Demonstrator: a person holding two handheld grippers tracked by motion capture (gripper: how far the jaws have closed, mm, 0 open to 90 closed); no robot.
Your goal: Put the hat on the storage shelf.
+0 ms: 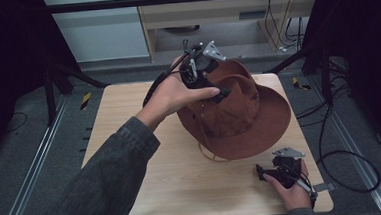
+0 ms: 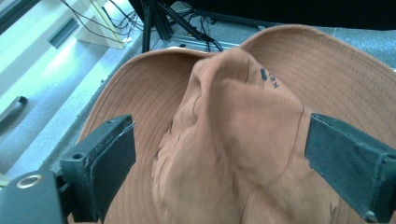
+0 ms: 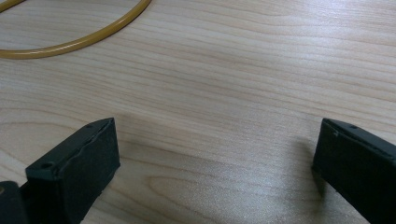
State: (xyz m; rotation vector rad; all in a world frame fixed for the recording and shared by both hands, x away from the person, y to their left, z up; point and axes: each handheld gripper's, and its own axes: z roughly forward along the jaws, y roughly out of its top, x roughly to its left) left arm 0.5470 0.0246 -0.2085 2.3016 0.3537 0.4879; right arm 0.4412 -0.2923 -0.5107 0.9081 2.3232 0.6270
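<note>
Left gripper (image 1: 216, 88) hovering over a brown hat (image 1: 244, 114) on the wooden table (image 1: 130, 141).

Its jaws are gaping around the crown, seemingly without pinching it. Right gripper (image 1: 260, 172) is resting released near the table's front edge, beside the hat's yellow cord (image 3: 79, 42).

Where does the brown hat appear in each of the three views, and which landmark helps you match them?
High view: the hat sits centre-right on the table, under the left gripper.
Left gripper view: its crown lies between the open jaws.
Right gripper view: its yellow cord loops at top left.
Shared landmark: the cord.
</note>
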